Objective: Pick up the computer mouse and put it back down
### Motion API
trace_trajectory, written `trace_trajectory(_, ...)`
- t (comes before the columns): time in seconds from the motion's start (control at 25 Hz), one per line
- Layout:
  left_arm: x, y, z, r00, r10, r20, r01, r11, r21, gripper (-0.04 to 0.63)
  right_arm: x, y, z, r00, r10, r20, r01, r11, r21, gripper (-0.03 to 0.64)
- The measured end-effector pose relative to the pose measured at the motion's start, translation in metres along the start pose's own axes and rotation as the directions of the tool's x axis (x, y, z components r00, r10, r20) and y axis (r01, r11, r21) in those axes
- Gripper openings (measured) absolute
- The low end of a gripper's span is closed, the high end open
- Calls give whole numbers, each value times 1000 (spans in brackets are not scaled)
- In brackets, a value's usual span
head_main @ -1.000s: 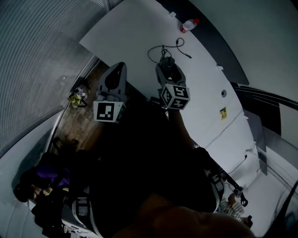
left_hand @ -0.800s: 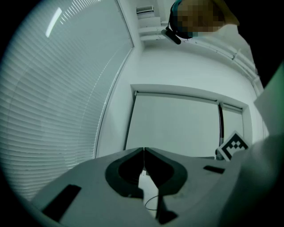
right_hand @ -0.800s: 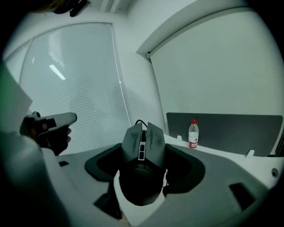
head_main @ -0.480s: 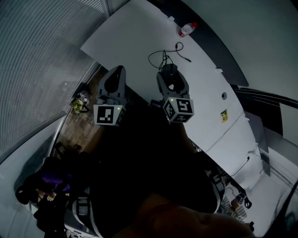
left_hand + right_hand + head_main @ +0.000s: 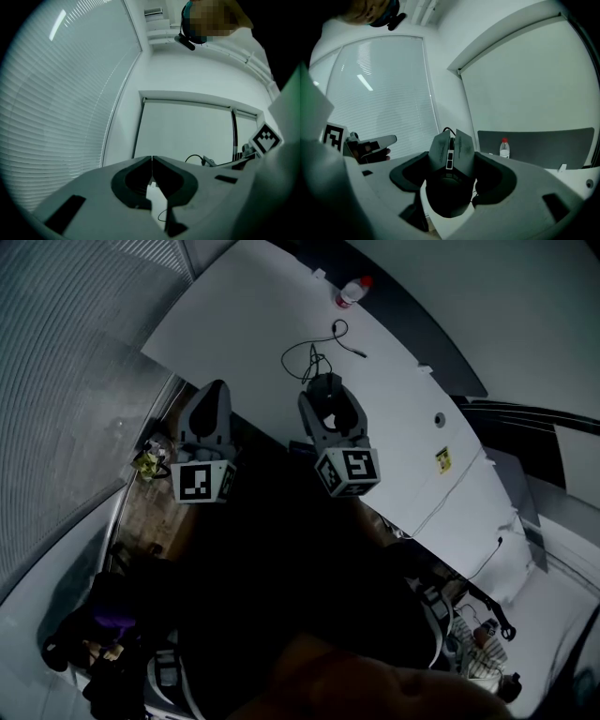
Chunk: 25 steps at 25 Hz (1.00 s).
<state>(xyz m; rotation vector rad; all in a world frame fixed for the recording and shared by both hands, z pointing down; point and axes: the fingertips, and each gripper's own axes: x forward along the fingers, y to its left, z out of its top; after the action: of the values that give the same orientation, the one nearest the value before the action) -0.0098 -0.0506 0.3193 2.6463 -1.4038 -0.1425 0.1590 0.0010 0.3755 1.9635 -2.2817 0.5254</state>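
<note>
Black and angular, the computer mouse (image 5: 451,154) sat clamped between the jaws of the right hand-held gripper (image 5: 452,166), its nose pointing away from that gripper's camera. The white surface (image 5: 244,306) lay beneath the mouse, though the views did not settle whether the two touched. A thin dark cable (image 5: 314,351) ran on from the front of the mouse in loose loops across the surface. Further beyond the mouse, near the far edge, stood a clear bottle (image 5: 353,292) with a red cap. Left of the mouse, past the surface's edge, the left hand-held gripper (image 5: 152,161) was clenched on nothing, jaws pressed tip to tip. Right of the mouse, a small yellow sticker (image 5: 443,460) was stuck to the surface.
</note>
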Motion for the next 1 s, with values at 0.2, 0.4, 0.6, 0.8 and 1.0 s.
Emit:
trace_trajectory(0.2,12,5,-9,1000,-6,-23,6,1000,-12,8,9,-4,0,1000,-13,-5,13,1000,3,295)
trace_trajectory(0.4,17,19,-10,1000,8,-21,-8,1000,-13,8,19,0,0,1000,-6,-8,6,1000,1,295)
trace_trajectory(0.6,18,16,-14,1000,-5,-21,5,1000,-11,8,17,1,2,1000,-10,-5,10,1000,-1,295)
trace_trajectory(0.8,20,16,-10,1000,-8,-14,8,1000,-18,8,22,3,1,1000,2,-13,-2,1000,-5,295)
trace_trajectory(1.0,25,16,-11,1000,-5,-8,5,1000,-18,8,25,1,3,1000,2,-15,-2,1000,-4,295)
